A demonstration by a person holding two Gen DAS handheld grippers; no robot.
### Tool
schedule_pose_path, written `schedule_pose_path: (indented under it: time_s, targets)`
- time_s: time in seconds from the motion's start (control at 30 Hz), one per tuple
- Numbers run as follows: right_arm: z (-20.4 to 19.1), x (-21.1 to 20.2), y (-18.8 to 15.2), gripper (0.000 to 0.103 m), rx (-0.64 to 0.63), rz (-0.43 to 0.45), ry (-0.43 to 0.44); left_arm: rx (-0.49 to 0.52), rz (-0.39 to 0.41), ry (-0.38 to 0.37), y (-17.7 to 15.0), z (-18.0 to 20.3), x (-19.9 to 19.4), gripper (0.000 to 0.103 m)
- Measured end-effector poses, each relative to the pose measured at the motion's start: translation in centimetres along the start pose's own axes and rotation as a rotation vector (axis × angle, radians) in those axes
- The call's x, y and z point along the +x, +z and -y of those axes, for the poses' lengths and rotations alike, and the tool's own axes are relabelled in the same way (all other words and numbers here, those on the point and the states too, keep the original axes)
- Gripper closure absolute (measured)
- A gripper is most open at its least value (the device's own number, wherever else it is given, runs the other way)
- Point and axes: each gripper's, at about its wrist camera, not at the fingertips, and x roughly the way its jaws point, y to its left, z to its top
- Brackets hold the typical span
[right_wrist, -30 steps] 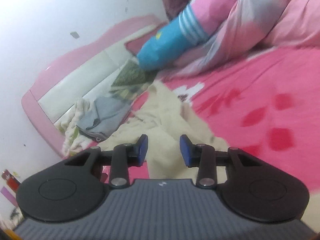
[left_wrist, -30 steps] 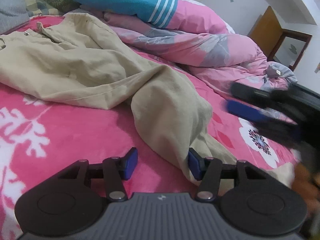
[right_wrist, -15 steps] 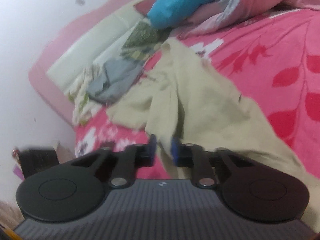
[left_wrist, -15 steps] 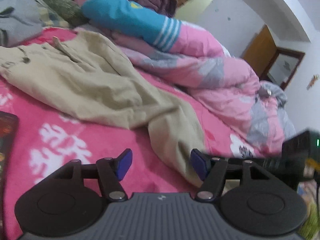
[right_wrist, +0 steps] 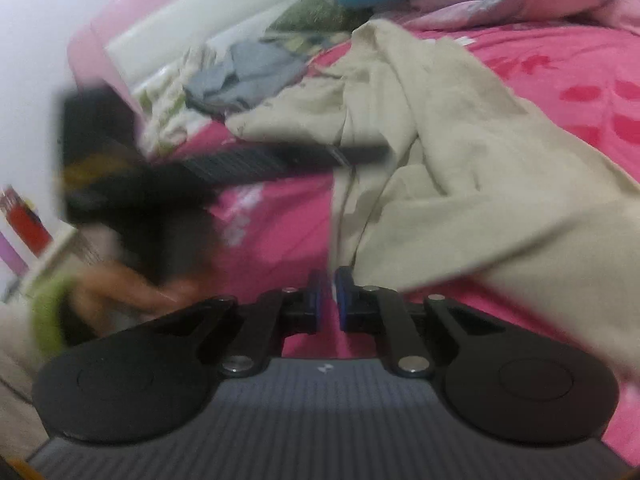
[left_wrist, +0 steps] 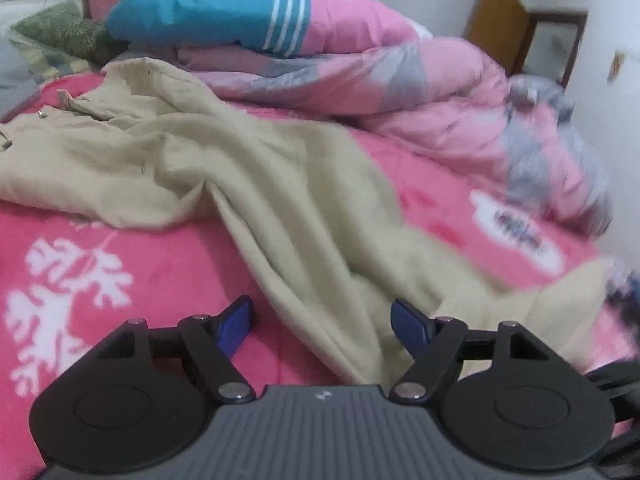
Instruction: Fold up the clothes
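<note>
Beige trousers [left_wrist: 280, 184] lie spread on a pink flowered bedspread [left_wrist: 152, 280], waistband at the far left and one leg running toward me. My left gripper [left_wrist: 320, 314] sits low over that leg near its end. Its jaws are opening wide, and the cloth lies between the blue pads without being pressed. In the right wrist view the trousers [right_wrist: 480, 160] stretch away to the upper right. My right gripper [right_wrist: 327, 280] is shut on the edge of the leg's end. The left gripper [right_wrist: 352, 156] crosses that view as a dark blur.
A pink and grey quilt [left_wrist: 440, 92] and a blue striped garment [left_wrist: 208, 16] are heaped along the far side. Grey clothes [right_wrist: 248, 76] lie by the pink headboard [right_wrist: 100, 40]. A hand [right_wrist: 132, 288] with a green sleeve shows at the left. A wooden door [left_wrist: 496, 32] stands behind.
The left jaws have spread wider and let the leg go. The right gripper closed on the leg's end and pulled it back, and the leg lies straighter. The left gripper came into the right view.
</note>
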Motion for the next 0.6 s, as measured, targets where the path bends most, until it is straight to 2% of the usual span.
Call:
schedule_pose_path:
  time_s: [0.03,0.1,0.13,0.2,0.27,0.37,0.43,0.5,0.6]
  targets:
    - [0.0,-1.0,-0.1,0.095,-0.006,-0.004,0.007,0.020,0.005,0.010,-0.2,0.3,0.1,0.024]
    - [0.4,-3.1,0.1,0.087,-0.018,0.003,-0.009,0.039,0.002,0.019,-0.2,0.6,0.3,0.022]
    - [1.0,-4.2,0.7,0.083,-0.023,0.022,-0.046,0.042,0.002,0.019,-0.3,0.7,0.3,0.021]
    - [2.5,-6.0,2.1,0.067,-0.012,0.071,-0.122,0.040,0.008,0.012,-0.5,0.7,0.2,0.020]
    - [5.2,-6.7,4.3,0.062,0.053,0.123,-0.202,0.032,0.013,0.001,-0.6,0.5,0.1,0.019]
    - [9.2,-5.5,6.9,0.062,0.128,0.108,-0.300,0.014,0.020,-0.018,-0.8,0.1,-0.1,0.018]
    - [11.1,-3.9,7.1,0.062,0.171,0.015,-0.362,-0.005,0.024,-0.035,-0.8,-0.2,-0.1,0.018]
    - [11.2,-4.0,6.0,0.064,0.182,-0.033,-0.374,-0.024,0.030,-0.051,-0.8,-0.6,-0.2,0.017]
    - [9.0,-6.5,2.9,0.067,0.163,-0.034,-0.396,-0.034,0.032,-0.069,-0.8,-0.8,-0.2,0.014]
